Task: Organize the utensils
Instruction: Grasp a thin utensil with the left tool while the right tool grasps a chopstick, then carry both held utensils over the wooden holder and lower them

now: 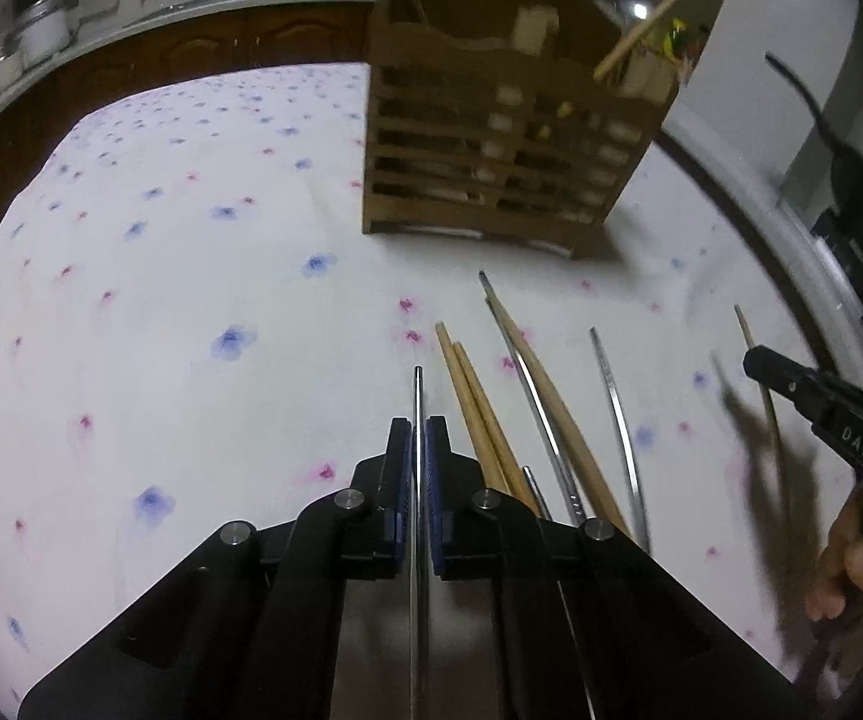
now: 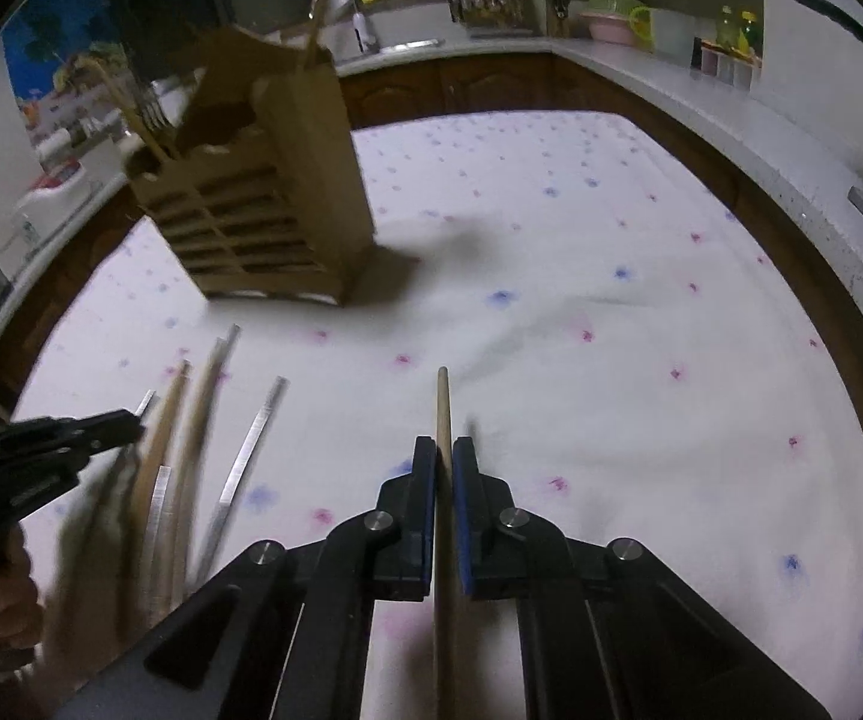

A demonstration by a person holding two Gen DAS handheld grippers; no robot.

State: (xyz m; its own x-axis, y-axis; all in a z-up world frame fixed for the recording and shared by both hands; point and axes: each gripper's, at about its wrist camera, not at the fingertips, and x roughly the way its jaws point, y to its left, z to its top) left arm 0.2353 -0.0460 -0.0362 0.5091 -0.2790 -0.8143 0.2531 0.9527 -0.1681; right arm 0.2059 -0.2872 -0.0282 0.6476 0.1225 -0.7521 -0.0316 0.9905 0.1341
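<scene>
My left gripper [image 1: 419,429] is shut on a thin metal chopstick [image 1: 418,396] that points forward above the cloth. My right gripper [image 2: 444,450] is shut on a wooden chopstick [image 2: 443,402]; it shows at the right edge of the left wrist view [image 1: 758,363]. Several loose wooden chopsticks [image 1: 473,402] and metal chopsticks [image 1: 614,396] lie on the cloth between the two grippers; they also show in the right wrist view [image 2: 245,456]. A slatted wooden utensil holder [image 1: 503,144] stands ahead and holds several utensils; it appears at the upper left of the right wrist view [image 2: 275,204].
The table is covered with a white floral cloth [image 1: 161,300]. A kitchen counter [image 2: 701,102] with jars and containers runs behind the table. A white appliance [image 1: 791,60] stands at the right. A dish rack with cutlery [image 2: 485,0] sits on the far counter.
</scene>
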